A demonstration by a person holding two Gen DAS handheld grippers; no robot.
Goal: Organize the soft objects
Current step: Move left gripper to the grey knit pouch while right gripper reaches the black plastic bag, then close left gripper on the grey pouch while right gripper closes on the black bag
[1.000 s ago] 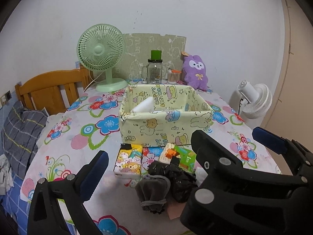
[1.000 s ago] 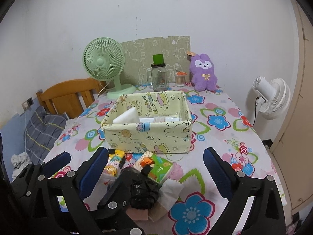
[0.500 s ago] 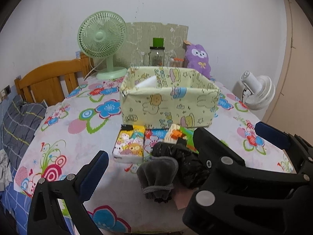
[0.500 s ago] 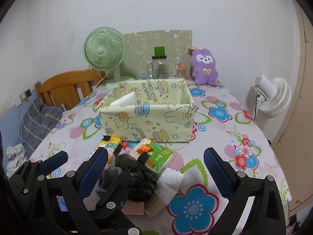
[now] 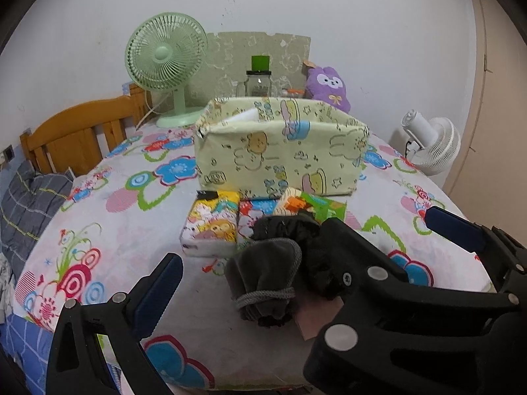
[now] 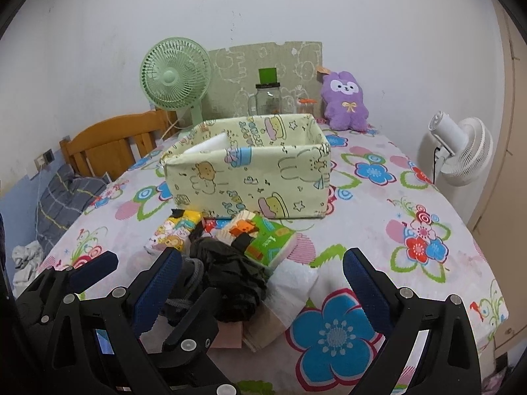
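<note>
A pale yellow cartoon-print fabric box (image 5: pixel 280 151) (image 6: pixel 250 177) stands mid-table with a white item inside. In front of it lies a pile: a grey drawstring pouch (image 5: pixel 263 279), a black crumpled cloth (image 6: pixel 227 270), cartoon tissue packs (image 5: pixel 212 227) (image 6: pixel 174 230), a green tissue pack (image 6: pixel 268 240) and a white folded cloth (image 6: pixel 293 283). My left gripper (image 5: pixel 250 263) is open, low over the pouch. My right gripper (image 6: pixel 263 279) is open, just before the black cloth. Each gripper shows in the other's view.
A green desk fan (image 5: pixel 166 62), a glass jar with a green lid (image 5: pixel 258 79) and a purple plush rabbit (image 6: pixel 346 102) stand at the table's back. A wooden chair (image 5: pixel 79 135) is at the left. A white fan (image 6: pixel 461 151) stands at the right.
Both grippers have dropped lower and drawn nearer to the pile. The box's inside is now mostly hidden behind its front wall. Both stay open.
</note>
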